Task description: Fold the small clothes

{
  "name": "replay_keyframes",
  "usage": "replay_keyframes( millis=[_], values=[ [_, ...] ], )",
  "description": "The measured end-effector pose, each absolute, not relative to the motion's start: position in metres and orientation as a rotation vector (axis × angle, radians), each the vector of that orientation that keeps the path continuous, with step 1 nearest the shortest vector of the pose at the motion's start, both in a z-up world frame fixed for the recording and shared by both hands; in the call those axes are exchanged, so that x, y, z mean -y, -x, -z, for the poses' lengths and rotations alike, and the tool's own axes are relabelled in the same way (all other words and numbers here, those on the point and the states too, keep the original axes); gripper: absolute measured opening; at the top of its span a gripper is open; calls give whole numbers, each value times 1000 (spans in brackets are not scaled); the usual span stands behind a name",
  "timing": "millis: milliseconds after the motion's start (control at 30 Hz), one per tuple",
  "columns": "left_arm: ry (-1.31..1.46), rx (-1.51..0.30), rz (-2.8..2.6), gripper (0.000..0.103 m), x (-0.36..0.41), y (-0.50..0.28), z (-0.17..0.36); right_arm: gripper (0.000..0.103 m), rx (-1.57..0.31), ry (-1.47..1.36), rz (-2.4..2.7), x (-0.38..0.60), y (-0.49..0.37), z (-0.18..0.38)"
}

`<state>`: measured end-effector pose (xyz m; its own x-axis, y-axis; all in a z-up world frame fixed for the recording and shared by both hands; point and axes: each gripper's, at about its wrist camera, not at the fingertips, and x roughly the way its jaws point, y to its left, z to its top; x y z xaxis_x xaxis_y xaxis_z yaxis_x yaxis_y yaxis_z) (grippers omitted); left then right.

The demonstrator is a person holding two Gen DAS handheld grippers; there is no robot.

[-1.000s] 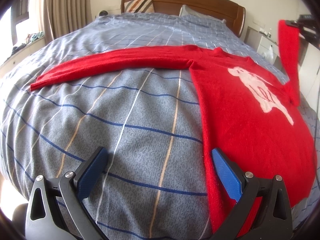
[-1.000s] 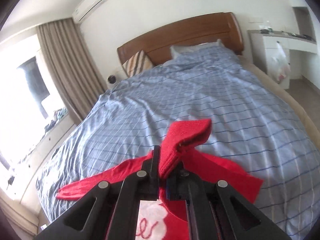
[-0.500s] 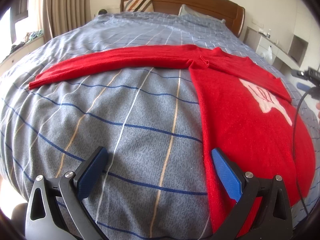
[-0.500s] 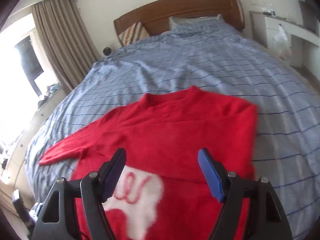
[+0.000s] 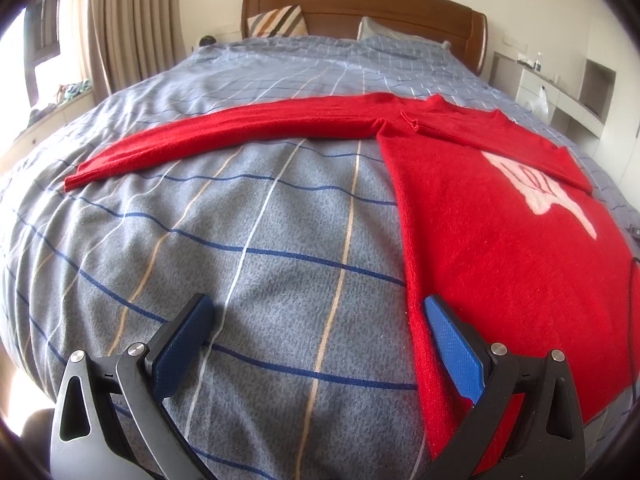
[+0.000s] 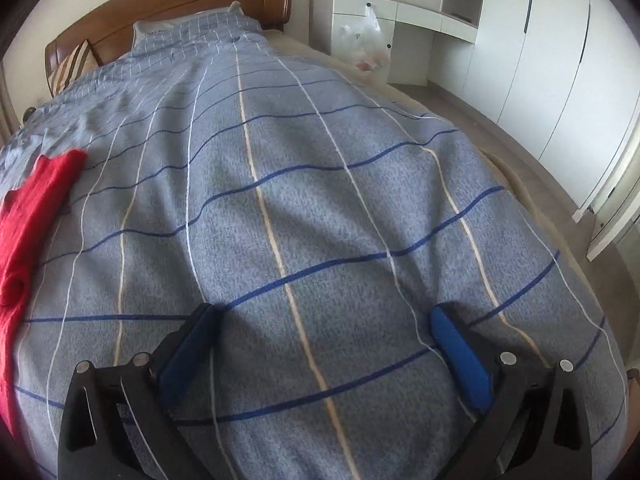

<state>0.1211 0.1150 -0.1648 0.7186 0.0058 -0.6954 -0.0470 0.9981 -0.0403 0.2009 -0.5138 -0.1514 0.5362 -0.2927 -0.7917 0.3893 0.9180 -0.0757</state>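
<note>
Left tool (image 5: 316, 344) spread, sweater (image 5: 500, 240) edge seemingly by right pad

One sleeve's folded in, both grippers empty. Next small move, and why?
Probably send the left gripper to the cuff of the long sleeve. That sleeve lies stretched flat across the bedspread, while the other is folded over the red sweater. The right gripper faces bare bedspread, the sweater at its left edge.

A red sweater (image 5: 500, 240) lies flat on the blue-grey checked bed (image 5: 240, 240).
</note>
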Motion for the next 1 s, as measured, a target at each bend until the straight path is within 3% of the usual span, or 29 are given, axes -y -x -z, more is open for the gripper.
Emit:
replay_keyframes(
  millis=[1000],
  values=[
    [46, -753, -51, 103, -109, -120, 169, 103, -923, -98, 414, 507, -200, 149]
  ],
)
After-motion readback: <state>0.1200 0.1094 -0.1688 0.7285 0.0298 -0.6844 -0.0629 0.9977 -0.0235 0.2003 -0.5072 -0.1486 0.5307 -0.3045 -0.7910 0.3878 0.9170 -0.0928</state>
